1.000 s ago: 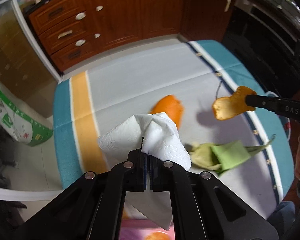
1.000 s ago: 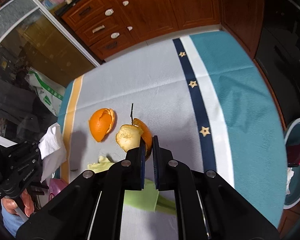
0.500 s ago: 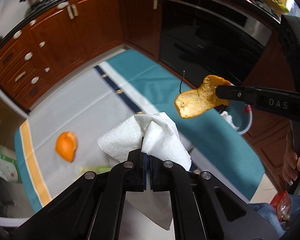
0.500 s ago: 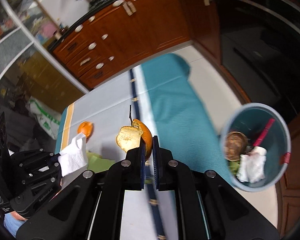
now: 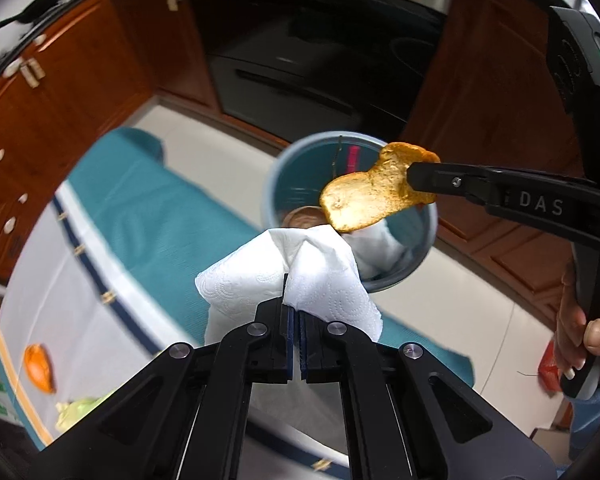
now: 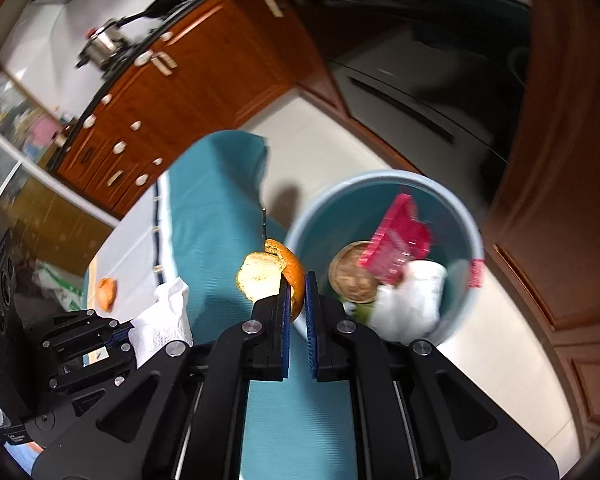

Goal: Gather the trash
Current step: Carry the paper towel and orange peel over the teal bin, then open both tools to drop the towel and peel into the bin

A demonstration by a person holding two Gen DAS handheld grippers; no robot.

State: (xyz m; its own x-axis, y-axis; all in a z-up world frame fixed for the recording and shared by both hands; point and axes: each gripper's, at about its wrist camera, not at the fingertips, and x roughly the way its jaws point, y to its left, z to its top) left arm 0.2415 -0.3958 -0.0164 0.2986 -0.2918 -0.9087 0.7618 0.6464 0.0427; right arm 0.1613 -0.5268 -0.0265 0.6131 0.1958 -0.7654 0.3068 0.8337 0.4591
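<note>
My left gripper [image 5: 295, 312] is shut on a crumpled white paper towel [image 5: 284, 276], held above the table's teal edge. My right gripper [image 6: 295, 292] is shut on a piece of orange peel [image 6: 274, 274]. In the left wrist view the orange peel [image 5: 374, 188] hangs over the grey-blue trash bin [image 5: 274, 188] on the floor. In the right wrist view the trash bin [image 6: 456, 216] holds a pink wrapper, a brown round lid and white paper, and the left gripper [image 6: 130, 334] with its paper towel [image 6: 166, 320] is at lower left.
Another orange peel [image 5: 39, 366] and a pale green scrap [image 5: 76, 408] lie on the striped tablecloth [image 5: 100, 240]. Brown wooden cabinets [image 6: 188, 80] and a dark oven front [image 5: 320, 48] stand behind the bin. A hand [image 5: 580, 336] grips the right gripper's handle.
Both grippers have swung from over the table toward the trash bin, carrying the paper towel and the orange peel. The bin has come into view below them, and both wrists have rolled.
</note>
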